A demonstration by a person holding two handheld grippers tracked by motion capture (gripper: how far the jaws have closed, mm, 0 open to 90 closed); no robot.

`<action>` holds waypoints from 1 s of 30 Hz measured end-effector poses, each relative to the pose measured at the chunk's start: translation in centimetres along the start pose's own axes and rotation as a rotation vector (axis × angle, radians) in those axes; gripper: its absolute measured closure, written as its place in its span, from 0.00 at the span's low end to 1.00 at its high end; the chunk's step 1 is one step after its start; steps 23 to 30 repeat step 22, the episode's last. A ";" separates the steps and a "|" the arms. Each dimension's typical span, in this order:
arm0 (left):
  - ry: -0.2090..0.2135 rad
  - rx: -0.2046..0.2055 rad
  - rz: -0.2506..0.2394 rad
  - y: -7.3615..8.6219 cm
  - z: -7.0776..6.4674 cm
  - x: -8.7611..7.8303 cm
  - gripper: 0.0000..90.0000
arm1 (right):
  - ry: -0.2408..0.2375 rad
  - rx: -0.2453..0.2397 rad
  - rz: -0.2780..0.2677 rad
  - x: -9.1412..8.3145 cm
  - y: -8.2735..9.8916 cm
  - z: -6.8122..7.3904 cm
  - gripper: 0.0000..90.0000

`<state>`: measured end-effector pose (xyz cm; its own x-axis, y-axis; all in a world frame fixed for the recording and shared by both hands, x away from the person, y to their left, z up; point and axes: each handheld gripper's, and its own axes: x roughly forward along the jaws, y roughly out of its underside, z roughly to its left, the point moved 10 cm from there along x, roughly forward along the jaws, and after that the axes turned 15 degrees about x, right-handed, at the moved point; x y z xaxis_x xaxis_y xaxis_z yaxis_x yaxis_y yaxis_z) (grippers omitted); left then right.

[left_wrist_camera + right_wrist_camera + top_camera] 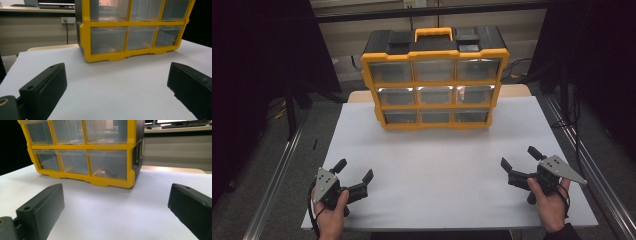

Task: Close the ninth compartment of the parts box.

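Observation:
A yellow and black organizer cabinet (pixel 435 80) with three rows of clear drawers stands at the back middle of the white table top (pixel 447 170). All drawers look closed. My left gripper (pixel 355 170) rests near the front left, held by a hand, jaws wide apart with nothing between them. My right gripper (pixel 521 156) sits near the front right, likewise open and empty. In the left gripper view the cabinet (pixel 132 30) fills the upper middle beyond my left gripper (pixel 117 87). The right gripper view shows the cabinet (pixel 85 152) ahead of my right gripper (pixel 115 207), with a small dark item (pixel 110 173) inside the lower right drawer.
The white board overhangs a wooden table (pixel 516 91). Metal rails (pixel 274 182) run along both sides on the floor. Cables (pixel 568 122) lie at the right. Black curtains (pixel 257 55) flank the area. A wide bare stretch of board lies between cabinet and grippers.

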<state>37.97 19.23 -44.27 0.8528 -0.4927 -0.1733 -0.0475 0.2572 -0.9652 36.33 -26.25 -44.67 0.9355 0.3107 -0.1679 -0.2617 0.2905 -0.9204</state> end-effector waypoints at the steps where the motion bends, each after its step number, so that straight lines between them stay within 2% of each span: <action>1: -0.002 -0.001 0.001 0.0 0.1 0.0 0.03 | 0.005 0.002 -0.002 -0.2 0.0 -0.1 0.00; 5: -0.008 -0.003 0.006 0.2 0.0 0.0 0.03 | 0.027 -0.014 0.001 -1.1 0.2 -0.5 0.00; 8: -0.010 0.004 0.011 0.2 -0.1 0.0 0.02 | 0.055 -0.012 0.011 -1.5 0.4 -1.0 0.00; 11: -0.026 -0.006 0.011 0.2 0.1 -0.1 0.02 | 0.064 -0.007 0.017 -1.9 0.6 -1.3 0.00; 15: -0.023 -0.018 0.022 0.3 0.0 0.1 0.02 | 0.058 0.005 0.023 -2.4 0.9 -1.6 0.00; 30: -0.024 -0.028 0.020 0.3 0.2 0.1 0.02 | 0.044 0.000 0.008 -2.0 0.7 -1.3 0.00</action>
